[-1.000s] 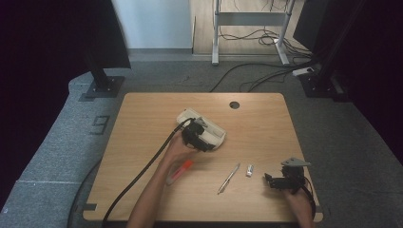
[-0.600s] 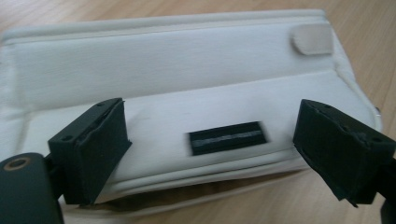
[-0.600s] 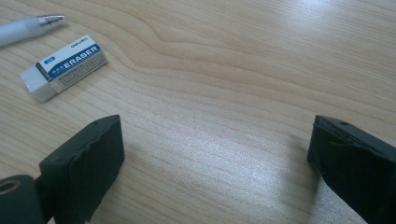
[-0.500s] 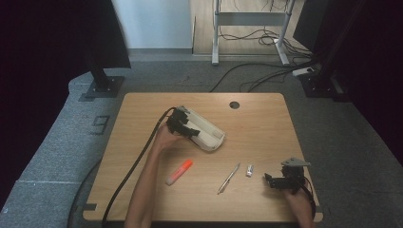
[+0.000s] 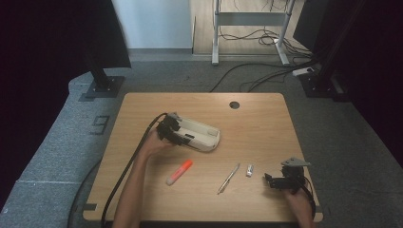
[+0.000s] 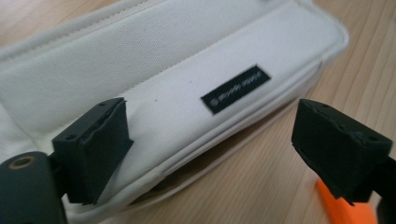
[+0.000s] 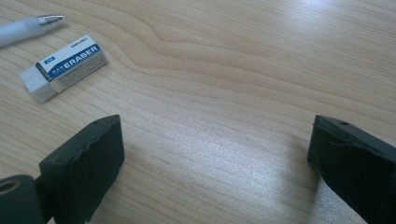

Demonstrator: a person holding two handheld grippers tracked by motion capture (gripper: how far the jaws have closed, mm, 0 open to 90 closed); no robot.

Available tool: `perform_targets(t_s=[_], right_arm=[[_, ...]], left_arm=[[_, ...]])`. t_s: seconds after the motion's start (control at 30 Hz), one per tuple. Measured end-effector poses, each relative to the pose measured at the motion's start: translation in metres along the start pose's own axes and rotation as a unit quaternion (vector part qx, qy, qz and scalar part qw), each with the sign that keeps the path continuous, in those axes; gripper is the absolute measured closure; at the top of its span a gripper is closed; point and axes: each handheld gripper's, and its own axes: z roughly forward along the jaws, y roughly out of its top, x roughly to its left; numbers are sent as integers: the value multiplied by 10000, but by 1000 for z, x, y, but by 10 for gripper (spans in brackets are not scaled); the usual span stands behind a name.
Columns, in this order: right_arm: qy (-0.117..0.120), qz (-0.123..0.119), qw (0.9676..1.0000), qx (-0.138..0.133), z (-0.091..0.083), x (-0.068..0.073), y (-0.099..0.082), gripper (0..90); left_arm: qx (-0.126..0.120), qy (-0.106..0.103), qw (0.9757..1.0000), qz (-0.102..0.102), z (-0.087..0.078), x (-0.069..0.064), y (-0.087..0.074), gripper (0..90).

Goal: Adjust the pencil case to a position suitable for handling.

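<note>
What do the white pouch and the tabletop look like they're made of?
The white pouch: apparently woven fabric, canvas-like and matte, judging by the fine weave, stitched seams and a small black sewn-on label. The tabletop: light wood or wood-look laminate, smooth with a slight sheen; grain lines are clear, but real wood versus printed surface cannot be told.

light: even, soft on surface point(image 5: 266, 123) | surroundings: dark at high-view edges | shadows: faint | focus: near jaws blurred in gripper views | glare: slight sheen ahead of right hand-held gripper point(image 7: 217, 168)

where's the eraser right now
In the high view the eraser lies on the table's near right part, between the pen and the right tongs, touching neither.
</note>
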Motion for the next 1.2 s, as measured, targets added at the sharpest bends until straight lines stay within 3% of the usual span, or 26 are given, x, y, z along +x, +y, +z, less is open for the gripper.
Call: perform_targets(t_s=[0.07, 0.17, 0.27, 0.37, 0.43, 0.57, 0.67, 0.87, 0.93, 1.03, 1.1, 1.2], right_arm=[[0, 3, 10000, 1, 0, 0, 0, 34], [1, -2, 10000, -1, 0, 0, 0, 34], [1, 2, 10000, 1, 0, 0, 0, 34], [2, 3, 10000, 1, 0, 0, 0, 34], [2, 4, 10000, 1, 0, 0, 0, 33], [0, 4, 10000, 0, 0, 0, 0, 34], [1, 4, 10000, 0, 0, 0, 0, 33], [2, 2, 10000, 0, 0, 0, 0, 33], [2, 3, 10000, 0, 0, 0, 0, 34], [1, 2, 10000, 0, 0, 0, 0, 33], [1, 3, 10000, 1, 0, 0, 0, 33], [0, 3, 10000, 0, 0, 0, 0, 33]], left_arm=[[-2, 28, 10000, 0, -2, 1, -4, 119], [-129, 15, 9998, -176, -7, 8, -15, 123], [-129, 35, 9998, -153, -8, 7, -18, 131], [-23, 378, 9993, -51, -13, 4, -23, 145], [-34, 515, 9986, -87, -13, 7, -26, 142], [-44, 438, 9990, -107, -10, 11, -28, 144], [31, 550, 9985, 5, -9, 2, -32, 182], [95, 559, 9984, 47, -20, -14, -44, 300], [99, 543, 9985, 32, -26, -26, -52, 396], [79, 560, 9984, 46, -29, -32, -57, 512], [32, 493, 9988, 17, -31, -36, -62, 526], [11, 591, 9982, 120, -32, -45, -67, 574]])
